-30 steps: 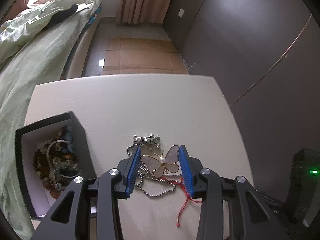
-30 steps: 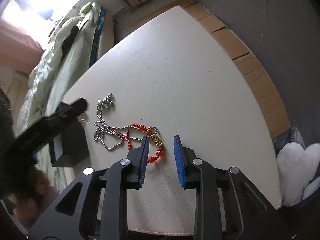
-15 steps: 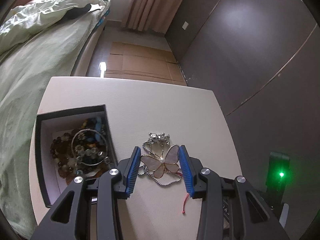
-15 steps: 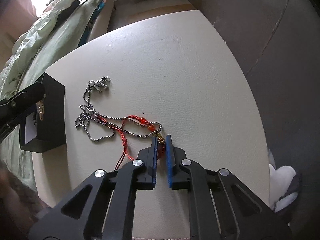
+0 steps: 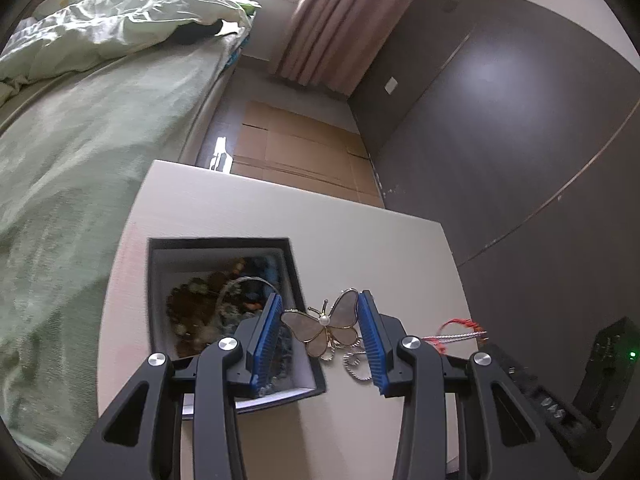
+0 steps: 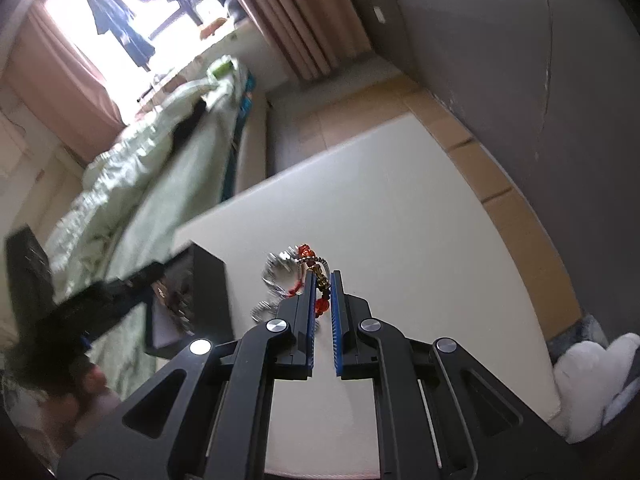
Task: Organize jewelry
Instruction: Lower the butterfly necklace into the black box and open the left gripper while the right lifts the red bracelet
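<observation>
Left wrist view: left gripper (image 5: 320, 322) is clamped on the butterfly (image 5: 322, 326), wing edges pressed against both blue pads. A sec ago the butterfly sat low over the table among the chains; half a sec ago it was already up and closer to the box. Now it hangs just right of the box (image 5: 296, 280) rim, with the left finger over the box's inside. A silver chain (image 5: 354, 360) dangles under the butterfly, so it's coming along too. The box already holds bead bracelets and a bangle. Off to the right the red bracelet (image 5: 460, 326) shows lifted, w/ chain strands stretched alongside it. My read: butterfly is nearly at drop-off, needs a bit more shift left before letting go, else it lands on the rim or the table (image 5: 360, 232).

Right wrist view: right gripper (image 6: 322, 280) has its jaws nearly together, pinching the red bracelet by its beads, gold charm just above the pads. A sec ago the jaws stood wide around it on the table; half a sec ago they'd closed on it. Now it's off the table, blurred, w/ silver chain looped through and rising too. Box (image 6: 208, 280) lies left, w/ the left gripper (image 6: 108, 300) a dark blur over it. Likely snag: both hands share one tangled chain, so pulling apart could yank a piece loose.
</observation>
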A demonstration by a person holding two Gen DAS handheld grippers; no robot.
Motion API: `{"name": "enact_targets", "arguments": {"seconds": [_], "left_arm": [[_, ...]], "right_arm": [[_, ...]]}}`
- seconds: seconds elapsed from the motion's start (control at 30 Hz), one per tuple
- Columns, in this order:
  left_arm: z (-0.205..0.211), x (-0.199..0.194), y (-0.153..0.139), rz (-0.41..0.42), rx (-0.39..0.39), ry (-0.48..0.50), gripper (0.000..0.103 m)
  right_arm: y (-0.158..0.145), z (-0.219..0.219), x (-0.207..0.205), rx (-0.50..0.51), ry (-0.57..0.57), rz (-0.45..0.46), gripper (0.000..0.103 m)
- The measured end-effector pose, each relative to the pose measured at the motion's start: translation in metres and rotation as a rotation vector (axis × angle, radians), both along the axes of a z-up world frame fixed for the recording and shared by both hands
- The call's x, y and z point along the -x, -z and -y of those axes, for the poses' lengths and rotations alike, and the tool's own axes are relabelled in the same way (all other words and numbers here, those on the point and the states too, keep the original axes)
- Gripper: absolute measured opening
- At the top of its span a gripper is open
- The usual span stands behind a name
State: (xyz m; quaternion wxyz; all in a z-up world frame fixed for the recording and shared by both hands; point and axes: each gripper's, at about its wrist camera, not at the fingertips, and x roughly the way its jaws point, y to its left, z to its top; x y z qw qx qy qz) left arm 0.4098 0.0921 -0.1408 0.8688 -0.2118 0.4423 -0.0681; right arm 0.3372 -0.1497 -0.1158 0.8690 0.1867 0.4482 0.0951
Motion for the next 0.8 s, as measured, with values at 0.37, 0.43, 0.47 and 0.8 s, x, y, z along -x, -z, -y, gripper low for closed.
{"name": "enact_targets", "arguments": {"seconds": [0.37, 0.43, 0.47, 0.8], "left_arm": [[-0.018, 0.006, -0.002, 0.008, 0.018, -0.03, 0.037], [-0.021, 0.006, -0.002, 0.008, 0.021, -0.036, 0.037], [-0.022, 0.005, -0.002, 0.007, 0.023, -0.038, 0.037], [-0.035, 0.003, 0.006, -0.02, 0.042, -0.057, 0.038]], "right_arm": [[-0.024, -0.038, -0.016, 0.096, -0.163, 0.013, 0.008], [-0.034, -0.054, -0.025, 0.192, -0.253, -0.046, 0.008], [-0.039, -0.059, -0.026, 0.219, -0.283, -0.058, 0.008], [-0.089, -0.127, -0.021, 0.619, -0.551, -0.085, 0.007]]}}
